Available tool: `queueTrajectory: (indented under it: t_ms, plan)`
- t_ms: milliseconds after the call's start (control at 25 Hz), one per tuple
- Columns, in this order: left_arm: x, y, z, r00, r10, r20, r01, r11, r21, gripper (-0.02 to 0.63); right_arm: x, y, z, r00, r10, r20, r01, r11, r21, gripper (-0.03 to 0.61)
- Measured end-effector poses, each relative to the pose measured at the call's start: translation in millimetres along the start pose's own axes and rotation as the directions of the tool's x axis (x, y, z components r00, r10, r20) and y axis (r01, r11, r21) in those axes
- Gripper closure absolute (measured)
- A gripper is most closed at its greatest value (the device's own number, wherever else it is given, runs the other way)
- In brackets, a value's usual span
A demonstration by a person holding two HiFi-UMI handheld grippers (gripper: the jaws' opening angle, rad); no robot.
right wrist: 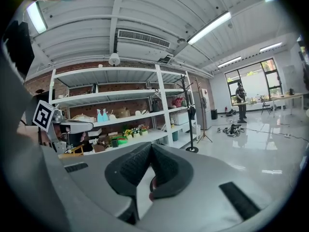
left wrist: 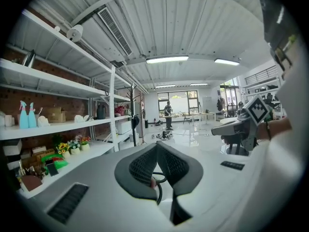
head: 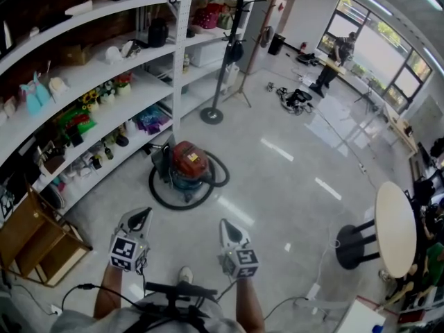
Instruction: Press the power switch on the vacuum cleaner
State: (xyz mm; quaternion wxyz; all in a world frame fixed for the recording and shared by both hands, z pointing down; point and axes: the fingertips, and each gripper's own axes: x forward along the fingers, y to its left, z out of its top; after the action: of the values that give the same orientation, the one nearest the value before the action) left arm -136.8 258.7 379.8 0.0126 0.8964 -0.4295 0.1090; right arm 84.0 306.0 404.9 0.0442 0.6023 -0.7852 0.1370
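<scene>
The vacuum cleaner [head: 187, 165] has a red top and a teal body and stands on the floor by the shelving, with its black hose [head: 166, 198] looped around it. Both grippers hover well short of it, pointing toward it. My left gripper [head: 141, 219] is shut with nothing in it; in its own view the jaws meet at the tip [left wrist: 157, 145] and a sliver of red vacuum [left wrist: 153, 181] shows below. My right gripper [head: 230, 232] is likewise shut and empty [right wrist: 151, 146], with a bit of red vacuum [right wrist: 152, 182] under the jaws. No switch can be made out.
Long white shelves [head: 104, 96] full of small goods run along the left. A wooden crate [head: 35, 245] sits at the near left, a coat stand [head: 212, 114] behind the vacuum, a round table [head: 395, 229] at the right. A person [head: 338, 53] works far off by the windows.
</scene>
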Motion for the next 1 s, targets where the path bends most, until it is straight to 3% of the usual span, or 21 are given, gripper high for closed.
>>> queueTrajectory:
  t_ms: [560, 1000]
  plan:
    - [46, 0, 10, 0.999, 0.039, -0.002, -0.039, 0.999, 0.005, 0.606, 32, -44, 6, 0.999, 0.033, 0.001, -0.033, 0.999, 0.003, 0.566]
    - [87, 24, 5, 0.999, 0.035, -0.019, -0.035, 0.999, 0.004, 0.606, 76, -63, 7, 0.999, 0.031, -0.020, -0.030, 1.000, 0.005, 0.566]
